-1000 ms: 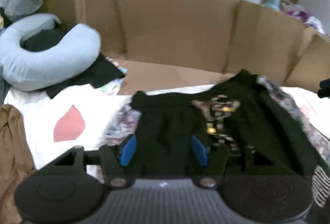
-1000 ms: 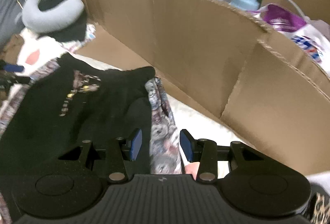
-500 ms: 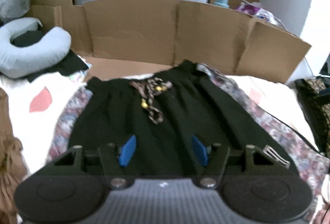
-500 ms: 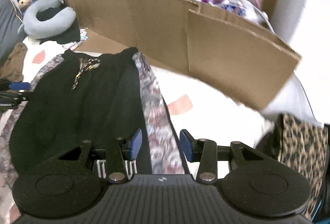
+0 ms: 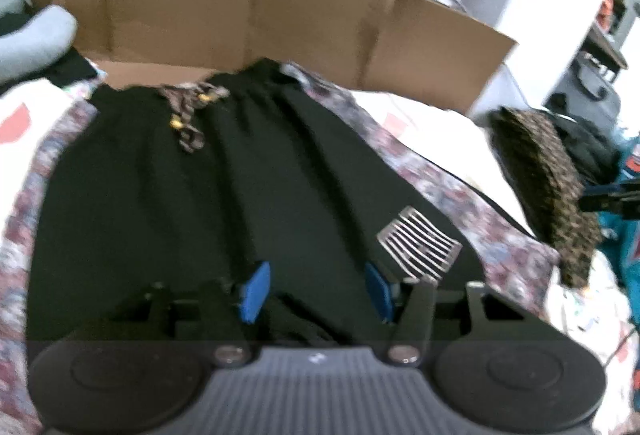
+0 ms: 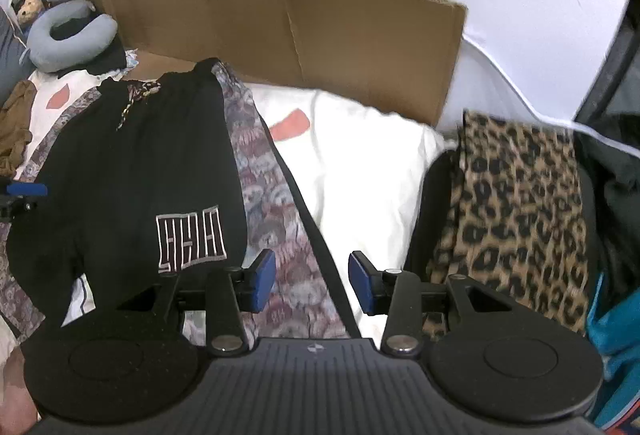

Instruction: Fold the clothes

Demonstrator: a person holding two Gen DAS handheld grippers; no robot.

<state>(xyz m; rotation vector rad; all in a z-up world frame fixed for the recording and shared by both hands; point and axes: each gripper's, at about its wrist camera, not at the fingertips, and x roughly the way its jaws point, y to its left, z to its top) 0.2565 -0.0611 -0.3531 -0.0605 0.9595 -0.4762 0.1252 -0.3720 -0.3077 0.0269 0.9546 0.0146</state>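
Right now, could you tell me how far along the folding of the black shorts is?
Done: the black shorts lie spread flat on the floral cloth, waistband toward the cardboard. In hand: the left tongs, jaws closing, are over the hem with fabric between them, no grip visible; the right tongs are open over the floral cloth, holding nothing. Left: every fold; the leopard-print garment waits.

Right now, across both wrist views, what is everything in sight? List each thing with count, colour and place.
shorts: 1, black with white logo, spread flat on the bed
patterned cloth: 1, grey and maroon, under the shorts
sheet: 1, white with pink patches, right of the shorts
leopard-print garment: 1, tan and black, far right
cardboard: 1, brown, standing behind the bed
neck pillow: 1, grey-blue, back left
left gripper: blue fingers closing over the shorts' hem
right gripper: blue fingers apart, holding nothing
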